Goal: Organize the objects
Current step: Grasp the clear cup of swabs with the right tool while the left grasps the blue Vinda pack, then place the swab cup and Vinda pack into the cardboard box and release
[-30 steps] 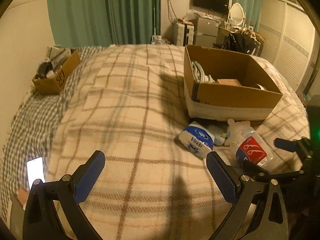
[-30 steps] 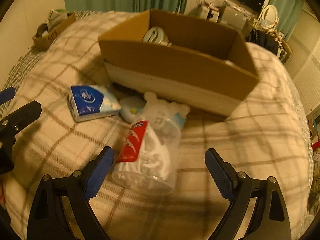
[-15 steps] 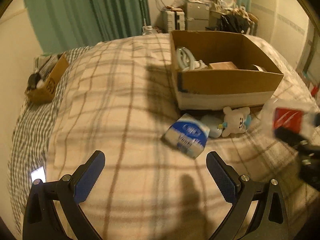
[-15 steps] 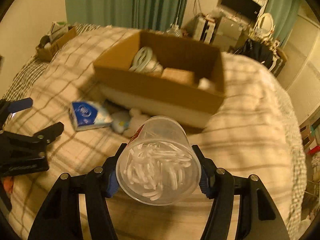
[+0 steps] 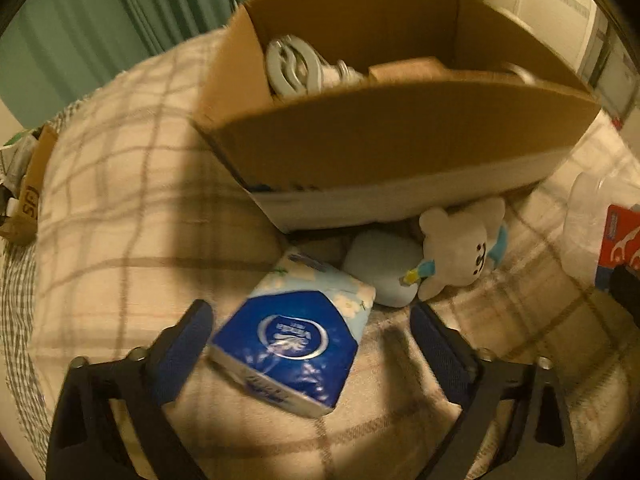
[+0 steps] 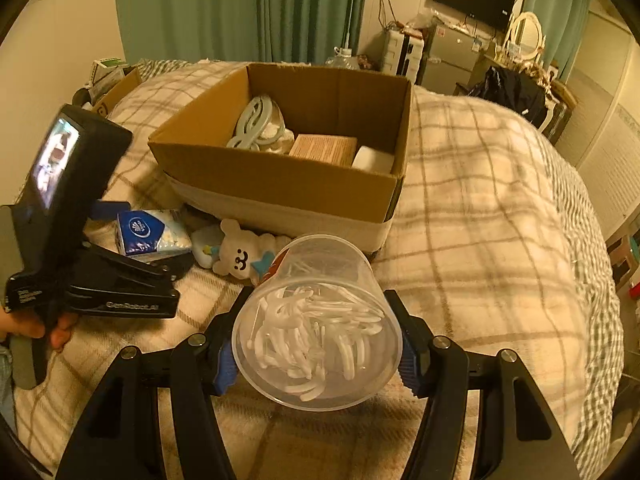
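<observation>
Left wrist view: my left gripper (image 5: 310, 344) stands wide around the blue tissue pack (image 5: 292, 350) on the plaid blanket (image 5: 120, 240), cardboard box (image 5: 392, 136) just beyond; right wrist view: my right gripper (image 6: 316, 354) clamps the clear tub (image 6: 318, 332) above the blanket, green curtains (image 6: 240, 8) at the far wall.

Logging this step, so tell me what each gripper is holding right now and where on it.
The right gripper clamps the clear plastic jar across its side walls near the base. The left gripper is open around the blue tissue pack, holding nothing.
</observation>
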Motion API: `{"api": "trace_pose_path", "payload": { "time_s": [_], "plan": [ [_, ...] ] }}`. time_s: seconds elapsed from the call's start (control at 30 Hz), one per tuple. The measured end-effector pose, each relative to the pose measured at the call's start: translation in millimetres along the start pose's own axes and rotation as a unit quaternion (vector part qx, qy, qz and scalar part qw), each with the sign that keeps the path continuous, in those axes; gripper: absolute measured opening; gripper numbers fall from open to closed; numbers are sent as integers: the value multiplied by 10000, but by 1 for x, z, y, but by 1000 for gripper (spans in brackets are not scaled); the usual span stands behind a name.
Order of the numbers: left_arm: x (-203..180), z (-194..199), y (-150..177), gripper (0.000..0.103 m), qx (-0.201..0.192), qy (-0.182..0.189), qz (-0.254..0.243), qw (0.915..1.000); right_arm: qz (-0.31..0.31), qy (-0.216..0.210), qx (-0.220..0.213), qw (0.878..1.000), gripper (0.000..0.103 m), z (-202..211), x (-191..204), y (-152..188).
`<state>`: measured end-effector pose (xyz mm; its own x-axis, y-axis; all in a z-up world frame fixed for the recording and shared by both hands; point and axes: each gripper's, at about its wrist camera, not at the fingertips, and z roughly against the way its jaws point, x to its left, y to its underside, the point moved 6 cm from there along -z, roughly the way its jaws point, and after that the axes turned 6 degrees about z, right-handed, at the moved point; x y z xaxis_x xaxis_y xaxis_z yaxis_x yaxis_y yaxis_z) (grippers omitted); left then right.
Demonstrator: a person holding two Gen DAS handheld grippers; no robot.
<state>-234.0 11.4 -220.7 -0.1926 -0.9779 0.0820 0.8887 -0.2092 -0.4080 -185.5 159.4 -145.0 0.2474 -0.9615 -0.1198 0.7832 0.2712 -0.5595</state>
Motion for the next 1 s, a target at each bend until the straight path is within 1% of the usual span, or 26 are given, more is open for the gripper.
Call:
{"api": "trace_pose_path", "payload": {
  "time_s": [0.07, 0.1, 0.17, 0.23, 0.3, 0.33, 0.4, 0.5, 0.6, 0.63, 0.7, 0.8, 0.9, 1.0],
  "plan": [
    [-4, 0, 4, 87, -44, -155, -153, 9998, -16, -21, 20, 10000, 61, -1, -1, 3],
    [-6, 2, 6, 77, -78, -168, -216, 9996, -12, -23, 8, 10000, 61, 0, -1, 3],
    [-12, 8, 11, 72, -118, -64, -292, 9995, -1, 9, -30, 10000, 61, 3, 1, 3],
    [-14, 16, 17, 67, -158, 118, -232, 9995, 48, 140, -55, 9999, 61, 6, 1, 4],
    [-15, 28, 23, 65, -209, 341, -49, 9992, 112, 280, -100, 9995, 61, 11, 3, 5],
    [-16, 37, 28, 64, -277, 532, 91, 9982, 125, 294, -134, 9994, 61, 14, 3, 4],
    [-16, 53, 37, 63, -423, 684, 239, 9965, 107, 284, -208, 9993, 61, 21, 4, 4],
    [-15, 75, 46, 62, -675, 655, 370, 9949, 110, 305, -340, 9989, 61, 34, 6, 4],
    [-14, 93, 51, 61, -856, 727, 582, 9920, 92, 270, -450, 9986, 61, 47, 8, 5],
    [-15, 97, 45, 61, -864, 737, 568, 9919, 96, 275, -496, 9983, 61, 53, 8, 4],
    [-14, 108, 46, 61, -945, 730, 554, 9913, 107, 325, -605, 9976, 61, 66, 9, 4],
    [-13, 125, 46, 61, -1102, 851, 658, 9881, 76, 355, -780, 9963, 61, 86, 7, 4],
    [-12, 147, 44, 61, -1373, 810, 715, 9846, 79, 404, -944, 9947, 61, 105, 5, 2],
    [-11, 169, 34, 61, -1637, 762, 763, 9806, 104, 416, -1174, 9922, 61, 126, 3, -7]
  ]
}}
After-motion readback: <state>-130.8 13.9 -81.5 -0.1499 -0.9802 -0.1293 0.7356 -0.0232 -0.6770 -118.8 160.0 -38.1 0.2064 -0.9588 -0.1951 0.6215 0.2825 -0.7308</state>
